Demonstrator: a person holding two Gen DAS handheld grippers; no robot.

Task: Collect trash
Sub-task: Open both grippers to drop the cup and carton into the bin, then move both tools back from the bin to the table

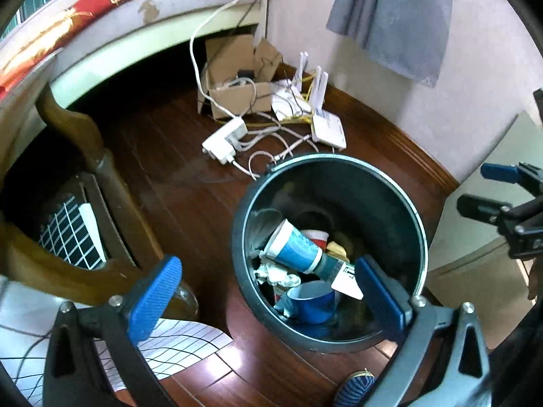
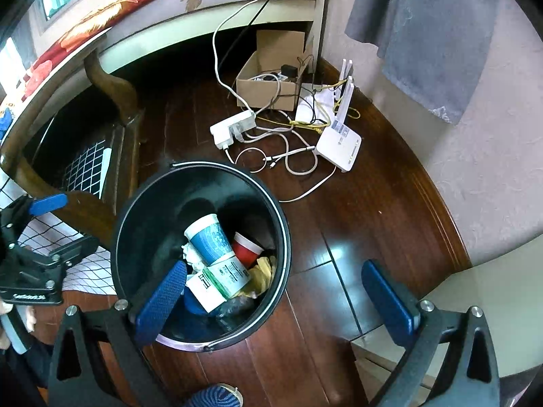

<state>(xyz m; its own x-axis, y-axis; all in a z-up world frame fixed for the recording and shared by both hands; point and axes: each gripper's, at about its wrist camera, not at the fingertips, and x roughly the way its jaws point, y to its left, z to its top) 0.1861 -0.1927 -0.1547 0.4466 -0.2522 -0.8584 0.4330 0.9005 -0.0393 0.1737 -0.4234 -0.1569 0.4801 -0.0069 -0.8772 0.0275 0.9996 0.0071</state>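
A dark round trash bin [image 1: 415,210] stands on the wooden floor; it also shows in the right wrist view [image 2: 135,203]. Inside lie a blue-and-white paper cup [image 1: 293,246] [image 2: 208,237], a red cup [image 2: 246,249], a blue cup [image 1: 312,300], a green-and-white carton [image 2: 225,276] and crumpled paper [image 1: 276,273]. My left gripper [image 1: 268,295] is open and empty, above the bin's near left side. My right gripper [image 2: 283,300] is open and empty, above the bin's near right rim. Each gripper shows in the other's view, the right one [image 1: 488,186] and the left one [image 2: 57,224].
A wooden chair [image 1: 98,183] and a table stand left of the bin. Beyond it lie a power strip [image 1: 225,139], cables, a white router [image 2: 339,147] and a cardboard box [image 2: 271,81]. A grey cloth [image 1: 397,17] hangs on the wall. A pale cabinet [image 1: 482,224] is at the right.
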